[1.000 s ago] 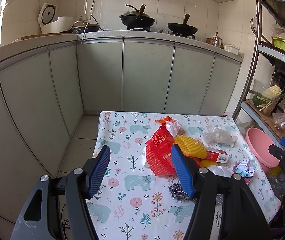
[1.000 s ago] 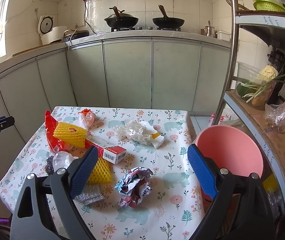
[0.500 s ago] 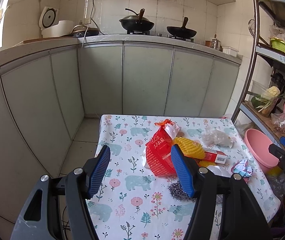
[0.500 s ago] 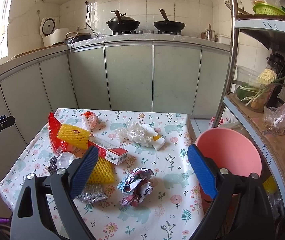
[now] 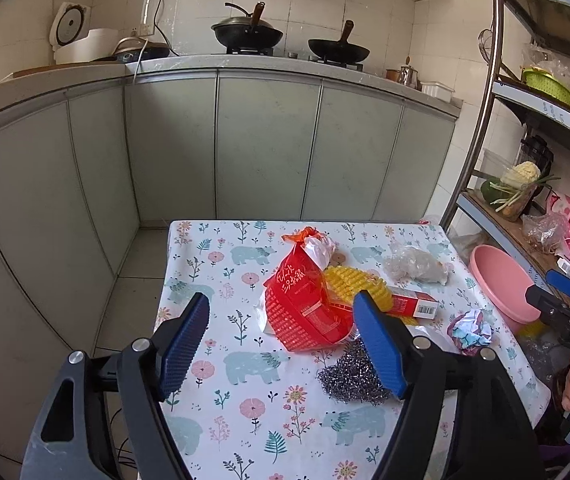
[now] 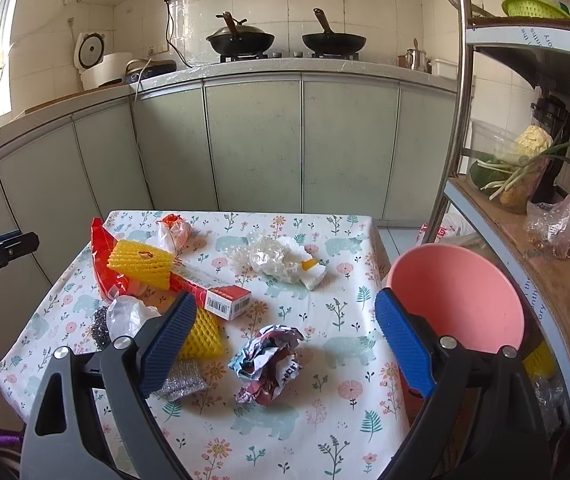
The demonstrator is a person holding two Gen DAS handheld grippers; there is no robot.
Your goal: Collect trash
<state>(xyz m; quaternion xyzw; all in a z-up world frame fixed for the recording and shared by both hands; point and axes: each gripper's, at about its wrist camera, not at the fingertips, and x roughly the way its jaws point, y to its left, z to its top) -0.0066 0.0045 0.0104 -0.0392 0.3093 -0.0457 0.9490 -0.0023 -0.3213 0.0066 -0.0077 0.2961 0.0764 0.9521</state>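
Trash litters the floral table (image 6: 325, 420): red bag (image 5: 305, 312) between the spread, empty left gripper (image 5: 281, 344) fingers, crumpled wrapper (image 6: 269, 360) between the spread, empty right gripper (image 6: 285, 344) fingers. Two yellow foam nets (image 6: 141, 260), one pink basin (image 6: 457, 296).

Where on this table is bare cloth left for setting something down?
Free: the left strip of the tablecloth beside the red bag, and the near edge below the crumpled wrapper. Crowded: the middle, around the yellow foam net, red box and steel scourer.
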